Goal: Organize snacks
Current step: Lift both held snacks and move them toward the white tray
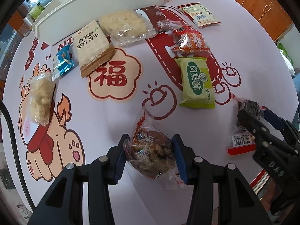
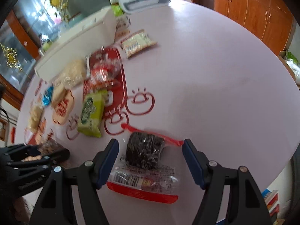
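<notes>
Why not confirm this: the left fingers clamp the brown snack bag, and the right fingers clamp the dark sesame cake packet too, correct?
Not quite. The left gripper does clamp the brown snack bag, but the right gripper stands open around the dark sesame cake packet, pads clear of it, as the right wrist view shows.

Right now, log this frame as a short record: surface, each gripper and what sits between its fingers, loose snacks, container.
surface: round table with a cartoon-print cover
left gripper: shut on brown snack
right gripper: open, fingers apart from black snack, which lies on the table
loose snacks: green pack, red pack, cracker pack, blue pack, several more
container: white bin at the table's far side; inside not visible
</notes>
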